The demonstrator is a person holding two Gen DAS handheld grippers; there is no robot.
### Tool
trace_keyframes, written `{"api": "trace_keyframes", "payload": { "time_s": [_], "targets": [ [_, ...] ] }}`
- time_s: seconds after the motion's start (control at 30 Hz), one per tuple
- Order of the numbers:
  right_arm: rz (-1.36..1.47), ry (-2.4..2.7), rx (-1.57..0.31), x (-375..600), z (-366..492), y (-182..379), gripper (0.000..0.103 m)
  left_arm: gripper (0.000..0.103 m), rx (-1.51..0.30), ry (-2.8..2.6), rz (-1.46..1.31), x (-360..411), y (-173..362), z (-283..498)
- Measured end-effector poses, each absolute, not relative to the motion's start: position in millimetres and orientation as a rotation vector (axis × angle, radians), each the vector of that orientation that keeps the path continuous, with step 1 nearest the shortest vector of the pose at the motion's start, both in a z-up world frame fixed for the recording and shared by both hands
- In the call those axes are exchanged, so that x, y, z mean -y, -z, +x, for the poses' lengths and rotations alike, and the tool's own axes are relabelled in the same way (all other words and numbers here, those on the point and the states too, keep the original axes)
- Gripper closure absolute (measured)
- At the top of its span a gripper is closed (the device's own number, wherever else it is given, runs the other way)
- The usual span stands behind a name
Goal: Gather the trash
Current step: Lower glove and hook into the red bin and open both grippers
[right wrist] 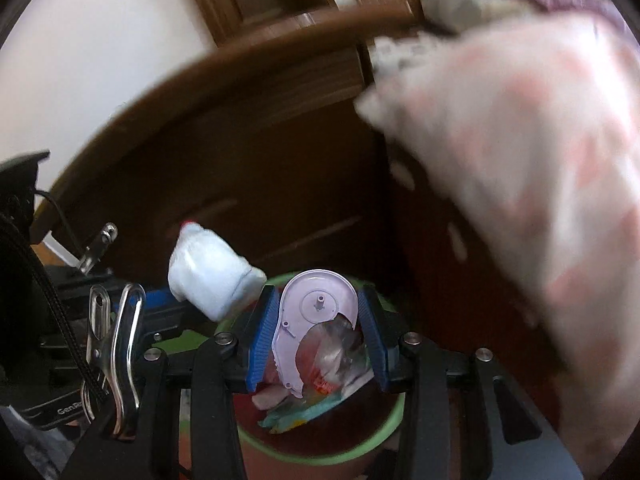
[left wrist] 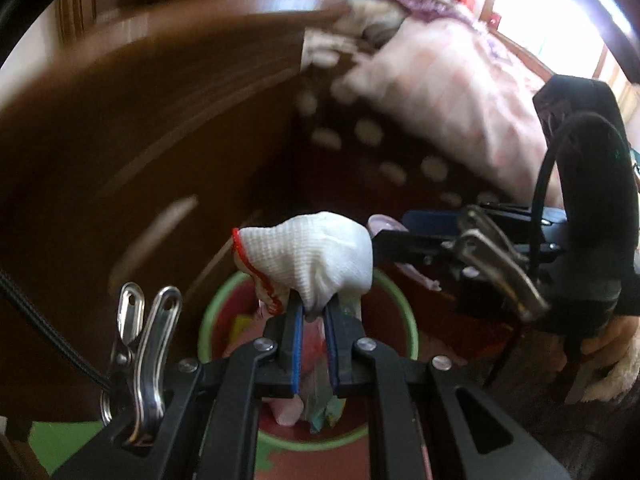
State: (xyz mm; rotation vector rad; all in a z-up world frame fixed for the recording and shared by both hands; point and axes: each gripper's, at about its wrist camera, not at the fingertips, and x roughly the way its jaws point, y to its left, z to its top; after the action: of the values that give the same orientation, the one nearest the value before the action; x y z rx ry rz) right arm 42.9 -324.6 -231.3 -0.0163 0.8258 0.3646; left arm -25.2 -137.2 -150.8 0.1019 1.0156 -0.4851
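Glove [left wrist: 308, 258] pinched in left gripper [left wrist: 314, 312] above bin [left wrist: 208, 312]. Only right cam shows right gripper [right wrist: 316, 312] clamping lilac tape dispenser [right wrist: 316, 304], trash below.

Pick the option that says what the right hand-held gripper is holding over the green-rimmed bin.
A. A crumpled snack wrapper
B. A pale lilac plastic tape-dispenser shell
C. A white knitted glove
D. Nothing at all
B: in the right wrist view the right hand-held gripper has its blue pads pressed on both sides of the lilac plastic shell, above the green-rimmed bin; the white glove is in the left hand-held gripper.
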Motion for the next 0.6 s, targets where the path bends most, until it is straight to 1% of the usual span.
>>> {"api": "trace_keyframes", "payload": {
  "time_s": [0.17, 0.37, 0.6],
  "targets": [
    [-0.039, -0.386, -0.934, 325.0, 48.6, 266.9, 0.062, 0.093, -1.08, 0.474, 0.131, 137.2, 179.3, -28.3],
    [-0.175, -0.437, -1.056, 303.1, 42.5, 307.8, 0.062, 0.093, -1.123, 0.488, 0.165, 143.9, 197.2, -34.0],
    [-0.179, -0.417, -1.104, 309.7, 52.1, 325.5, 0.062, 0.093, -1.15, 0.479, 0.185, 146.6, 213.3, -31.7]
  ]
}}
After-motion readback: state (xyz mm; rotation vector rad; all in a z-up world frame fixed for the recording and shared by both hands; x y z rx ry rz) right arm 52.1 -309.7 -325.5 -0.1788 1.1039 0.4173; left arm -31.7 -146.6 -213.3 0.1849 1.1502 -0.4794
